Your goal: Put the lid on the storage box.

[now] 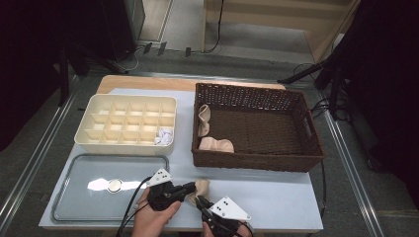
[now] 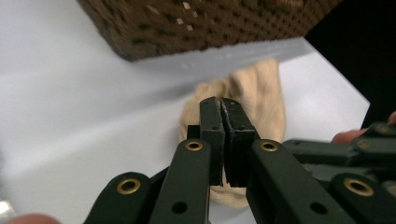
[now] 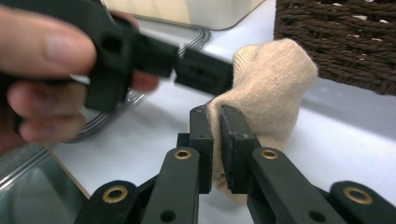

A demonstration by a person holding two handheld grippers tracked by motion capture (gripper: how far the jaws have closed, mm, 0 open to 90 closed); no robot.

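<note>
A beige sock (image 1: 201, 186) lies on the pale table just in front of the wicker basket, between my two grippers. My left gripper (image 1: 190, 187) reaches it from the left, and in the left gripper view its jaws (image 2: 222, 109) are shut with sock fabric (image 2: 261, 93) showing behind and under them. My right gripper (image 1: 199, 202) comes from the near side; in the right gripper view it (image 3: 217, 116) is shut on a fold of the sock (image 3: 273, 79). The left gripper (image 3: 205, 72) meets the sock's left edge there, held by a hand.
The brown wicker basket (image 1: 257, 161) holds two beige socks (image 1: 203, 120) (image 1: 216, 144) at its left end. A cream divider box (image 1: 99, 106) has a white rolled sock (image 1: 164, 134) in a front compartment. A grey tray (image 1: 74, 197) lies at front left. The table's front edge is close.
</note>
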